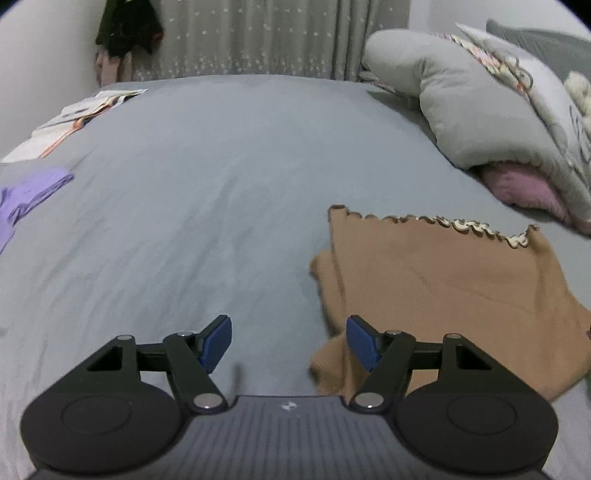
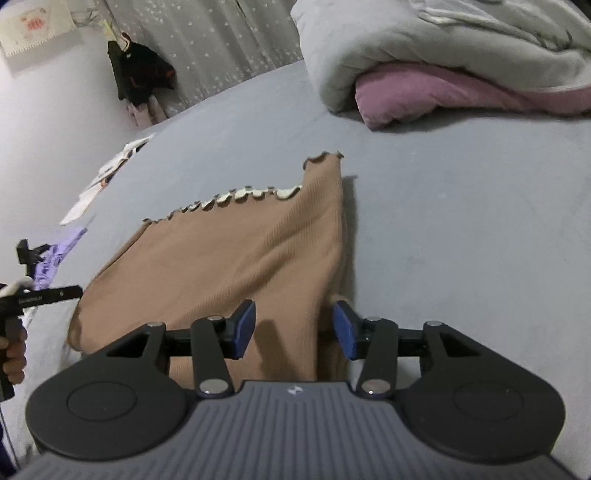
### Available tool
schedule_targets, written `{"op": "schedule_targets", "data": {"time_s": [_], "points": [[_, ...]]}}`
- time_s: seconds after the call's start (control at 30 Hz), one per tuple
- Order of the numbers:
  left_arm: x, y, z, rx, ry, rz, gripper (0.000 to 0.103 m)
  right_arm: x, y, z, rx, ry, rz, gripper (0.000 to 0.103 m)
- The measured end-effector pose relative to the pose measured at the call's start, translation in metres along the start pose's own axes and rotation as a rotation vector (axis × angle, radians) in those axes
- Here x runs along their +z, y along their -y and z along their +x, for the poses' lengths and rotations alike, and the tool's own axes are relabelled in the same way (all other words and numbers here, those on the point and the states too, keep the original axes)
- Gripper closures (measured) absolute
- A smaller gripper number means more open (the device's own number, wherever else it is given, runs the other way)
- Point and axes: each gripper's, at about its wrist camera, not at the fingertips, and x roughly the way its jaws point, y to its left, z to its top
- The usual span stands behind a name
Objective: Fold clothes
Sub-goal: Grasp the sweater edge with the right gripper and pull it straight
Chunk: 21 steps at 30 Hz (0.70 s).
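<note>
A tan ribbed garment (image 1: pixel 436 280) with a frilled cream edge lies partly folded on the grey bed sheet (image 1: pixel 207 192). In the left wrist view my left gripper (image 1: pixel 289 341) is open just off the garment's left border, its right pad over a bunched fold. In the right wrist view the same tan garment (image 2: pixel 229 258) spreads ahead, and my right gripper (image 2: pixel 293 328) stands open above its near right corner, with cloth showing between the blue pads but not pinched. The left gripper (image 2: pixel 40 295), held by a hand, shows at the left edge there.
A purple garment (image 1: pixel 26 199) lies at the bed's left side, with papers (image 1: pixel 77 114) beyond it. A grey quilt (image 1: pixel 480 110) over a pink blanket (image 2: pixel 443 92) is piled at the right. Curtains (image 1: pixel 251 37) and dark hanging clothes (image 1: pixel 125 29) stand behind the bed.
</note>
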Motion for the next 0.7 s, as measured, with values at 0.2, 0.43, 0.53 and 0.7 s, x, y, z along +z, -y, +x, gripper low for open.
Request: {"op": "schedule_targets", "data": {"time_s": [0.2,0.43,0.53,0.7], "points": [[-0.009,0.022,-0.014,-0.025,0.148,0.095,0.034,-0.015,0.003,-0.007,-0.002,-0.027,0.008,0.083],[-0.002,0.080,0.046,0.136,0.009,0.238,0.028,-0.022,0.009,-0.010,-0.017,-0.050,0.072,0.090],[-0.016,0.073,0.056,0.132,0.019,0.172,0.026,-0.025,0.012,-0.014,-0.051,-0.070,0.070,0.091],[-0.010,0.071,0.057,0.131,-0.002,0.131,0.025,-0.025,0.011,-0.012,-0.081,-0.083,0.039,0.090]]}}
